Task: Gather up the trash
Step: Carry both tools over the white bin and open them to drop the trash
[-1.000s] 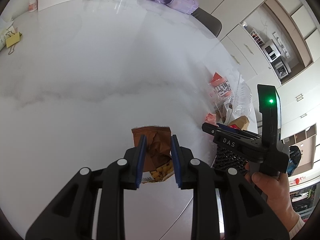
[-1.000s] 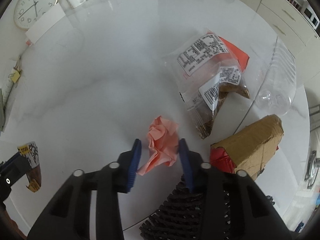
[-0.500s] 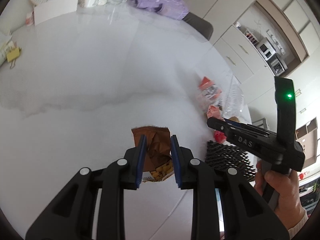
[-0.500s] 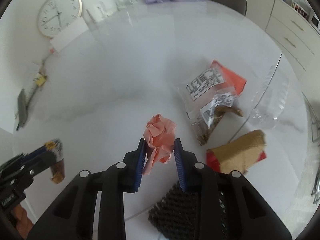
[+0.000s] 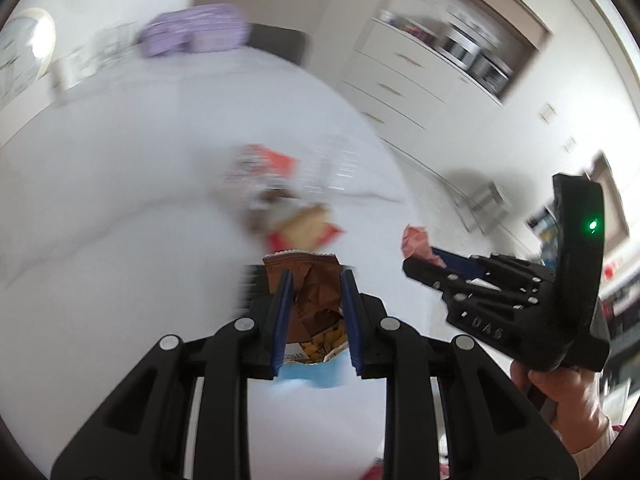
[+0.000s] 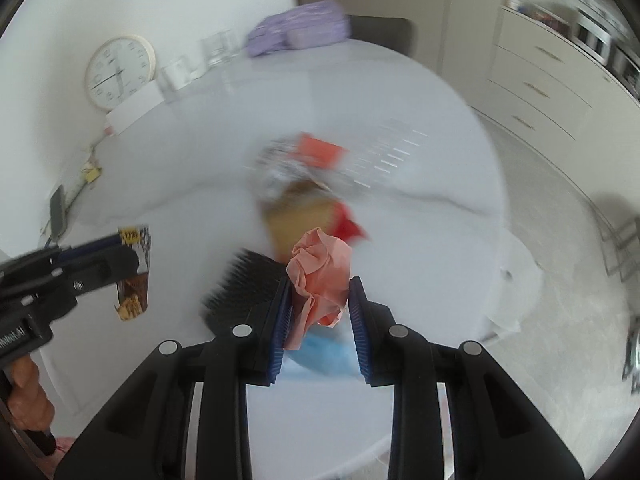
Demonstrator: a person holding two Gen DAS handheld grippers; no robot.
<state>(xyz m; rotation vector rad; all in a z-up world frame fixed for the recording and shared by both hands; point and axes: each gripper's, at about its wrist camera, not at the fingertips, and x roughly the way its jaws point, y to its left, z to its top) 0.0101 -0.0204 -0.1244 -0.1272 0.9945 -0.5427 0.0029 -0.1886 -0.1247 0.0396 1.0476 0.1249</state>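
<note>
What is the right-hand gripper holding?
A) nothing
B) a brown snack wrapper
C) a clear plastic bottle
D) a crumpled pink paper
D: the right gripper has its blue pads pressed against a crumpled pink paper; the brown snack wrapper sits in the left gripper.

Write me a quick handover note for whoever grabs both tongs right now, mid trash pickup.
Left tongs: shut on the brown snack wrapper, carried above the table.
Right tongs: jaws just closed further, shut on the crumpled pink paper, also off the table.
Done: both pieces picked up.
Left: drop both in the trash; no bin is clearly in view. On the table remain the clear labelled bags, the brown-and-red packet, a clear plastic container and a black ridged piece.
</note>
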